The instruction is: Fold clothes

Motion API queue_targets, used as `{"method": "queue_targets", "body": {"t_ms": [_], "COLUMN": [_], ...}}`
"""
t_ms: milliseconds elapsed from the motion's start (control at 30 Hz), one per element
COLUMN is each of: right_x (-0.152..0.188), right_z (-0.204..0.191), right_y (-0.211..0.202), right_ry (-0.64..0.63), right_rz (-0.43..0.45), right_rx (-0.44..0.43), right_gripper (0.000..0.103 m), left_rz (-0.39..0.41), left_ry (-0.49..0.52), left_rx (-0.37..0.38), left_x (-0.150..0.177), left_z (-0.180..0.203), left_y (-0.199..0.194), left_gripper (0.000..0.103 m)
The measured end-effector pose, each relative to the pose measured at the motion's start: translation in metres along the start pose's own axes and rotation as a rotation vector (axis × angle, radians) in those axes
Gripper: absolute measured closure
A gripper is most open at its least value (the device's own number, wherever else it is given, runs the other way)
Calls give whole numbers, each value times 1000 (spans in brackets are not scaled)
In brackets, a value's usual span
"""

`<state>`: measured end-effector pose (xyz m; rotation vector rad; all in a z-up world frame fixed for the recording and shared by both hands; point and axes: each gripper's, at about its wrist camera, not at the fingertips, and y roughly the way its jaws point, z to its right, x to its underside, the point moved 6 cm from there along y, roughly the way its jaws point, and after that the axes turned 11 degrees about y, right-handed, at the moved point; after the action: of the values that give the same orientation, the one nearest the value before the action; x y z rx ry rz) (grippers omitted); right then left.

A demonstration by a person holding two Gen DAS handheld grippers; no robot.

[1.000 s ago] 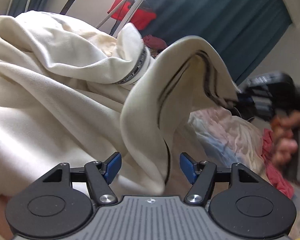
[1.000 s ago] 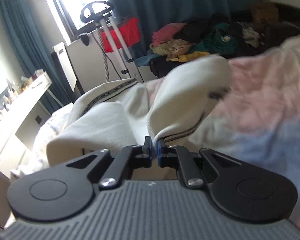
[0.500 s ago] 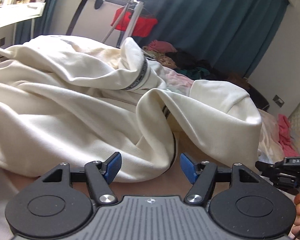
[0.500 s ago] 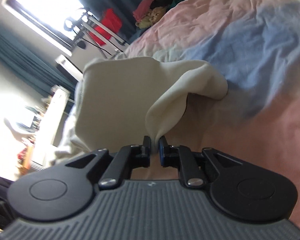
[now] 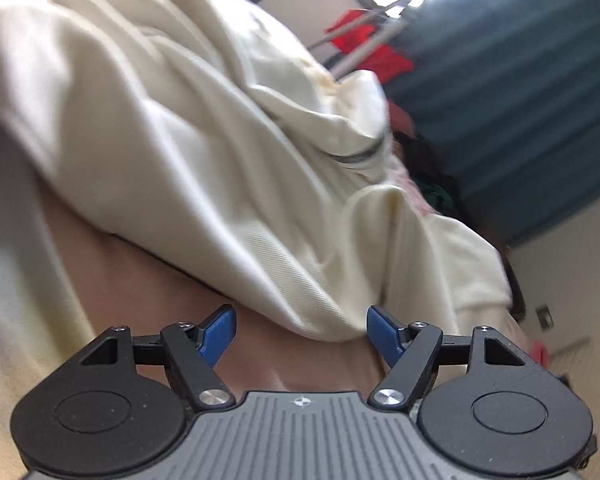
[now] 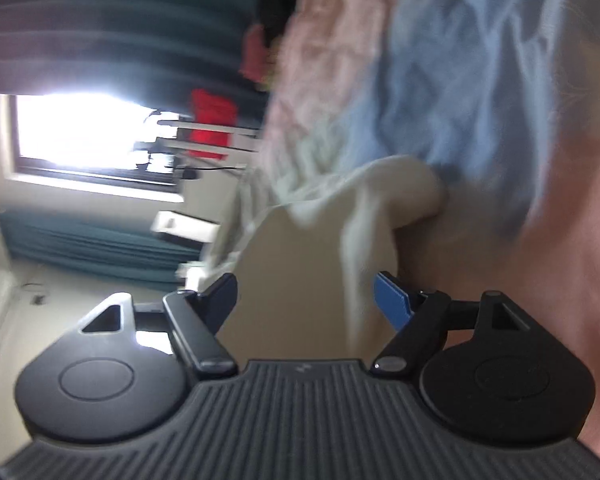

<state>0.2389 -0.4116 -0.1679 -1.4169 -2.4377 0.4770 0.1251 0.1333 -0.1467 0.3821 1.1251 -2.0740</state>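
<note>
The left gripper (image 5: 300,334) is opening, nothing pinched; the cream garment (image 5: 188,140) lies just ahead on the pink bedsheet (image 5: 140,280). The right gripper (image 6: 305,300) is opening too, cream cloth (image 6: 300,280) loose between its jaws.

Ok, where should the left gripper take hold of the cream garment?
Probably the rounded lower fold of the cream garment, just ahead of the opening left gripper. Come straight in, low over the bed: that edge bulges free, between the blue fingers.
</note>
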Motion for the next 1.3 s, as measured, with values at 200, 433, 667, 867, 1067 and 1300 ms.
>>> {"method": "queue_targets", "body": {"t_ms": [200, 433, 667, 867, 1067, 1300], "right_x": [-28, -70, -85, -122, -160, -171], "right_z": [13, 13, 10, 4, 11, 48], "right_y": [21, 36, 14, -54, -136, -142], "right_ry": [34, 18, -85, -43, -54, -103], "right_rz": [9, 66, 174, 391, 650, 648], "right_rx": [-17, -42, 9, -87, -89, 178], "right_gripper": [25, 45, 94, 97, 97, 96], "left_rz": [67, 139, 165, 103, 36, 71], "left_ry": [-63, -129, -200, -385, -313, -436], "left_rx": [-6, -161, -307, -411, -461, -384], "left_x": [-2, -10, -41, -68, -98, -93], "left_z": [-3, -15, -9, -31, -50, -104], "left_y": [-9, -25, -84, -129, -124, -98], "left_gripper": [27, 28, 27, 27, 21, 22]}}
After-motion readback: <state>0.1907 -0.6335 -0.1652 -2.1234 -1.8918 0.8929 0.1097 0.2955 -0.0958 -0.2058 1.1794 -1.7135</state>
